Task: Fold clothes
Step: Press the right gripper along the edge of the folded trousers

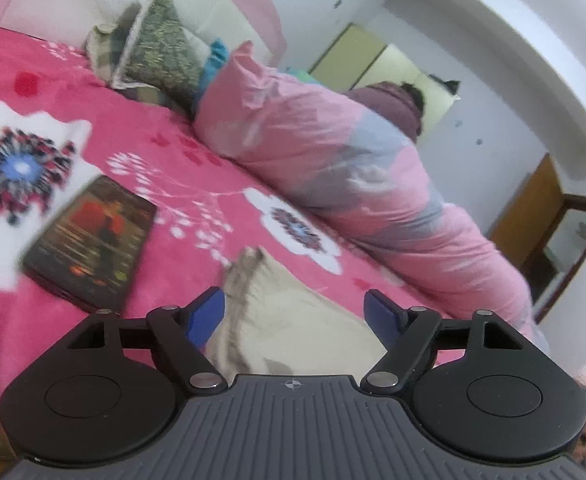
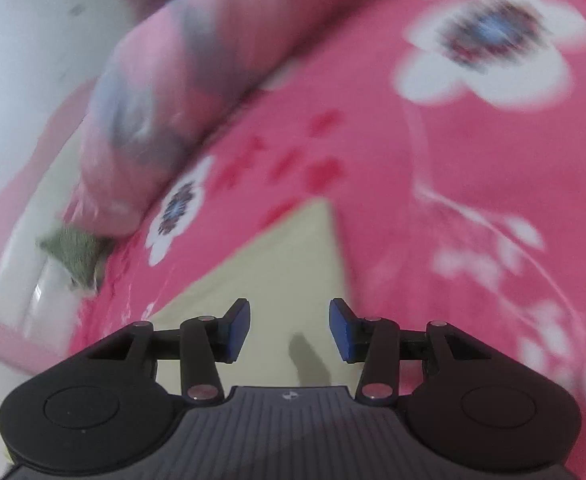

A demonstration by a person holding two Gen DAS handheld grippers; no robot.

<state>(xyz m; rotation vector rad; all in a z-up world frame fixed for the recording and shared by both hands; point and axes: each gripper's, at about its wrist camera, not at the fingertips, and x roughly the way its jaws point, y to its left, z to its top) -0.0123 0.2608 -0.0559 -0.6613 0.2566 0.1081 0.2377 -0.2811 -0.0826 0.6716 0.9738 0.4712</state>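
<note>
No text, label or number is readable.

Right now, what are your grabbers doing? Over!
Left gripper open above cream cloth. Right gripper open, nothing pinched. Cloth flat on pink bedspread. Phone lies nearby.

A big pink bed cover (image 1: 141, 128) with white flowers on it fills most of the bed. A dark phone (image 1: 93, 240) lies flat on the cover at about nine o'clock, its screen lit up with red and orange. Up at eleven o'clock a green speckled pillow (image 1: 161, 48) leans on the cream headboard (image 1: 73, 0). Next to it, going toward three o'clock, a long puffy pink quilt (image 1: 333, 168) is rolled up along the far side of the bed. Behind it is a pale wall (image 1: 493, 112) with little dark marks. A brown wooden door (image 1: 533, 208) stands at three o'clock.
</note>
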